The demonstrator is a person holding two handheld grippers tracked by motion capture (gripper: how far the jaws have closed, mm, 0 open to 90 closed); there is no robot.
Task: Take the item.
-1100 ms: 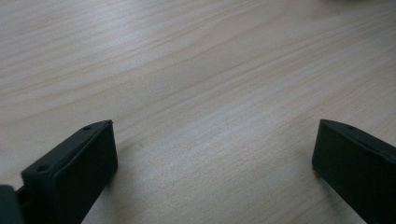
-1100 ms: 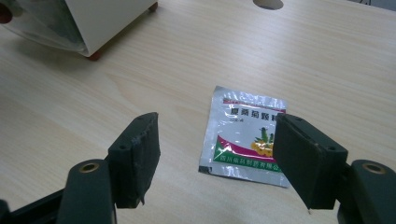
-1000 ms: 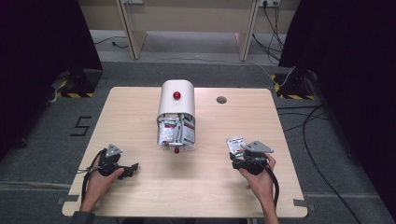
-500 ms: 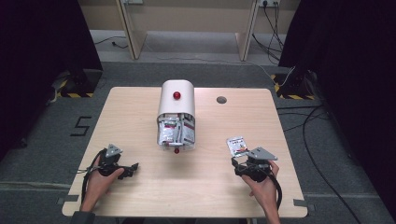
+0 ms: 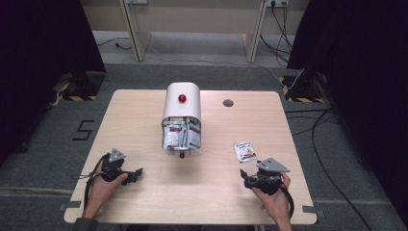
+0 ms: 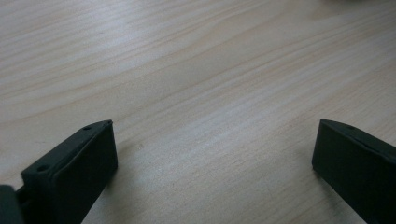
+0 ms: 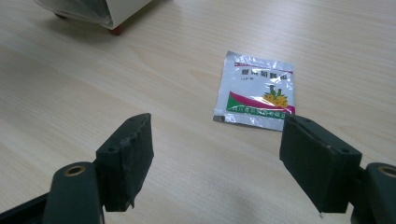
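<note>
The sachet point(image 7: 256, 91) lies flat just ahead of the right tool point(image 7: 217, 158) — jaws apart, just been opening, nothing between.

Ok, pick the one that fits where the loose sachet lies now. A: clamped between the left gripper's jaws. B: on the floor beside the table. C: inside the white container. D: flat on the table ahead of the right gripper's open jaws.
D: the sachet lies flat on the table, apart from the right gripper, whose jaws stand open with nothing between them.
</note>
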